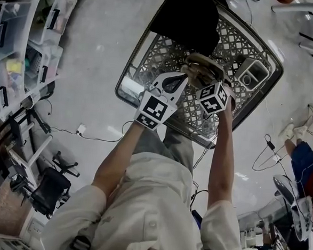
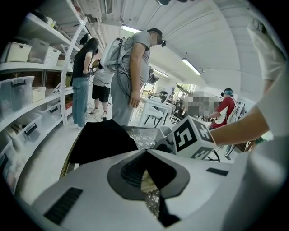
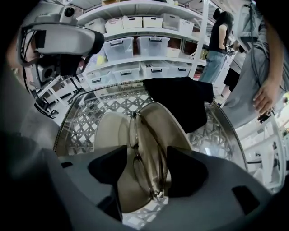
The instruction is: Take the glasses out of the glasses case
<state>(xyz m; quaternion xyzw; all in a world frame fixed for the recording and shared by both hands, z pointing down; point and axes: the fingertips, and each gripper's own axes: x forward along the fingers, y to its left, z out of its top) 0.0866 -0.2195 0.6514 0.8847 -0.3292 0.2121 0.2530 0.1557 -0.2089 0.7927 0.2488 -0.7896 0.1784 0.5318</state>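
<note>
The beige glasses case (image 3: 175,131) lies open on a metal lattice table (image 3: 86,126). Thin-framed glasses (image 3: 143,151) rest folded inside it. My right gripper (image 3: 146,160) points steeply down over the case, jaws open, one dark pad on each side of the glasses and neither touching them. In the head view the case (image 1: 203,66) sits just ahead of both marker cubes. My left gripper (image 2: 145,178) comes in from the left with its jaws nearly together on a thin beige edge of the case. From above, that left gripper (image 1: 182,76) meets the case's left side.
A black cloth (image 1: 188,14) lies on the far part of the table, just behind the case. A grey camera-like device (image 1: 252,73) sits at the table's right corner. Shelves with plastic bins (image 1: 23,43) run along the left. Several people (image 2: 131,72) stand beyond the table.
</note>
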